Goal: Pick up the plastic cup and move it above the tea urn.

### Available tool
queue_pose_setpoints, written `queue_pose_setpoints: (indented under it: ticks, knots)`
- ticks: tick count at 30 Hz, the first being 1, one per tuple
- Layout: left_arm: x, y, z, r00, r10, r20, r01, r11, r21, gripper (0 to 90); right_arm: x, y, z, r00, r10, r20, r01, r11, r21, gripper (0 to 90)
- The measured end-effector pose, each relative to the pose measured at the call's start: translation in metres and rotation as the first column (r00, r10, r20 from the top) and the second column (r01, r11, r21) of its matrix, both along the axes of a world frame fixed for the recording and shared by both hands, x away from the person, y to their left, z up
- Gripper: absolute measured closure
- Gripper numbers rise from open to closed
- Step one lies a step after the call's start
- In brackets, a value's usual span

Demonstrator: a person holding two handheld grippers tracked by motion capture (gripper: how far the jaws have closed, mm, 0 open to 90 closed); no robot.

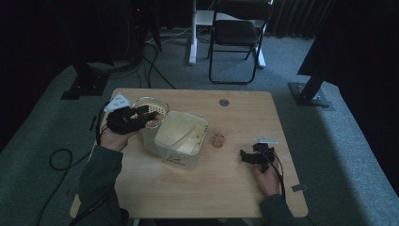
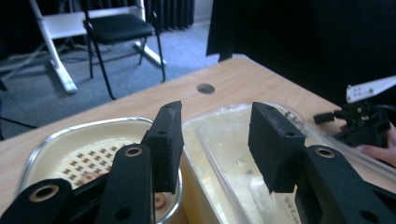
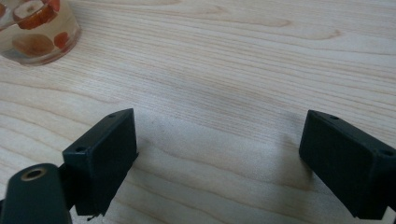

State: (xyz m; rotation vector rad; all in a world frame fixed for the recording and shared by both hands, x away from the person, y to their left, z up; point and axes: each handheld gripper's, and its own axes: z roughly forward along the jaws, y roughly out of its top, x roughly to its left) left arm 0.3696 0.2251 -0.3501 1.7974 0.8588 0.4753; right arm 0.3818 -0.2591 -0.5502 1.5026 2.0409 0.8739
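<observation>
Grey carpet surrounds the wooden table [image 1: 235, 188]. From above, the left gripper [image 1: 149, 114] hovers over a bowl [image 1: 151, 104] beside a tub [image 1: 181, 137]. Left gripper view: jaws apart, empty. Right gripper [image 3: 217, 158] view: jaws wide, a small cup [image 3: 35, 30] ahead on bare wood.

Right gripper [image 3: 219, 158]: jaws spread wide, nothing between them, low over the pale wood table [image 3: 243, 70]. Small clear cup [image 3: 35, 30] with orange-red pieces inside stands ahead, off the left jaw, well apart.
</observation>
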Motion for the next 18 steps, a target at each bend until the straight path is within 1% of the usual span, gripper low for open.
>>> queue_pose_setpoints:
  ticks: [3, 4, 7, 9, 13, 16, 18]
  knots:
    - [0.0, 0.003, 0.001, 0.9999, 0.011, 0.004, -0.011, 0.9999, -0.002, 55.3, 0.0, 0.0, 0.0, 1.0, 0.0, 0.0, 0.0, 1.0, 0.0, 10.9]
    - [0.0, 0.004, 0.0, 0.9999, 0.016, 0.003, -0.016, 0.9998, 0.013, 55.3, 0.0, 0.0, 0.0, 1.0, 0.0, 0.0, 0.0, 1.0, 0.0, 10.9]
    - [0.0, 0.003, -0.002, 0.9999, 0.015, -0.001, -0.015, 0.9996, 0.023, 54.6, 0.0, 0.0, 0.0, 1.0, 0.0, 0.0, 0.0, 1.0, 0.0, 10.9]
    - [0.002, 0.004, -0.006, 0.9997, 0.022, -0.008, -0.022, 0.999, 0.04, 54.0, 0.0, 0.0, 0.0, 1.0, 0.0, 0.0, 0.0, 1.0, 0.0, 10.9]
    - [0.005, 0.007, -0.009, 0.9992, 0.038, -0.016, -0.037, 0.9983, 0.045, 53.3, 0.0, 0.0, 0.0, 1.0, 0.0, 0.0, 0.0, 1.0, 0.0, 10.9]
    - [0.007, 0.011, -0.013, 0.9979, 0.06, -0.024, -0.059, 0.9968, 0.054, 52.9, 0.0, 0.0, 0.0, 1.0, 0.001, 0.001, -0.001, 1.0, -0.001, 10.9]
    - [0.008, 0.012, -0.014, 0.9977, 0.063, -0.026, -0.062, 0.9966, 0.054, 52.9, 0.0, 0.0, 0.0, 1.0, 0.0, 0.001, 0.0, 1.0, -0.001, 10.9]
